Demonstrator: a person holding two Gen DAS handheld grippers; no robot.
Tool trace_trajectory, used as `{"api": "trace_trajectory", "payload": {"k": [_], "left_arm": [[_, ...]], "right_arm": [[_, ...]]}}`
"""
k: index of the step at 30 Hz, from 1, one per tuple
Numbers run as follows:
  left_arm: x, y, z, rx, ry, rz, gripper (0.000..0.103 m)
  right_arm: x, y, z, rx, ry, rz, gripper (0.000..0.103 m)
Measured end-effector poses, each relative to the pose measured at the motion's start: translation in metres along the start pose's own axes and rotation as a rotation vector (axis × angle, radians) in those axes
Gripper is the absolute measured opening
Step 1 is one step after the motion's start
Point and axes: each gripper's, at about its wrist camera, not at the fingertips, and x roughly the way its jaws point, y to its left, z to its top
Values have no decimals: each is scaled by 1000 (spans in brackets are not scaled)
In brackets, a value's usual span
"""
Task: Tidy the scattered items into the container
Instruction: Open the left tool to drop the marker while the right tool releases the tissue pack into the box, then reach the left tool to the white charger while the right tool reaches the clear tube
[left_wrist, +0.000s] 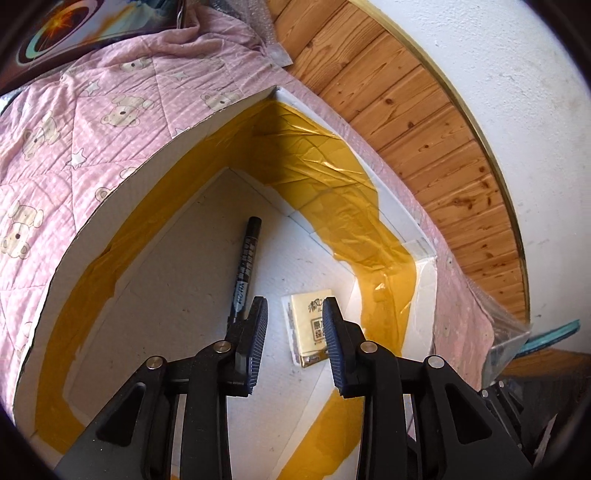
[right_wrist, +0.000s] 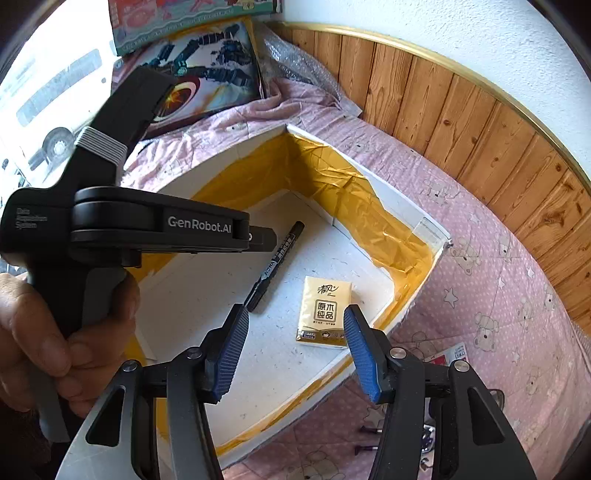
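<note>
A white foam box (left_wrist: 92, 225) (right_wrist: 417, 218) lined with yellow tape lies on a pink bear-print quilt. Inside it lie a black marker (left_wrist: 245, 258) (right_wrist: 277, 264) and a yellow tissue packet (left_wrist: 308, 325) (right_wrist: 325, 310). My left gripper (left_wrist: 294, 314) is open and empty, hovering inside the box above the floor between the marker and the packet. My right gripper (right_wrist: 295, 317) is open and empty, above the box's near edge, with the packet between its fingertips in view. The left gripper's body (right_wrist: 147, 225), held by a hand, shows at the left of the right wrist view.
The quilt (left_wrist: 74, 129) (right_wrist: 498, 295) covers the bed. A wood-panelled wall (left_wrist: 424, 140) (right_wrist: 461, 129) runs along the right. Printed boxes (right_wrist: 207, 66) and bubble wrap (right_wrist: 291, 59) lie at the bed's far end. Small items (right_wrist: 448, 354) lie on the quilt near the right gripper.
</note>
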Motion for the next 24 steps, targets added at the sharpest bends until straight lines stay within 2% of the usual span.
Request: {"api": "trace_trajectory", "payload": {"k": [3,6,8,14,19,24], "left_arm": [[-15,-9,-12,45,-21,-19,33],[-31,-16,-25,69,-34,-78,33],[-42,-22,-35,103,-59,-84,33],[-69,-47,-77,221,-118,-141,33],[-80,-75,-120,354,-139,-188,33],[-72,-107,-172,524,-85,-222,33]], "right_arm": [[-21,-1,-14,36,-59,31,55],[-39,-3,-28,60,-110,59,55],[-52,-3,-39,75,-146,77,55],[-88,-5,-80,141,-239,141,55],[-103,-13,-129,217,-259,146,55],[-105,-43,-180,338,-256,119,55]]}}
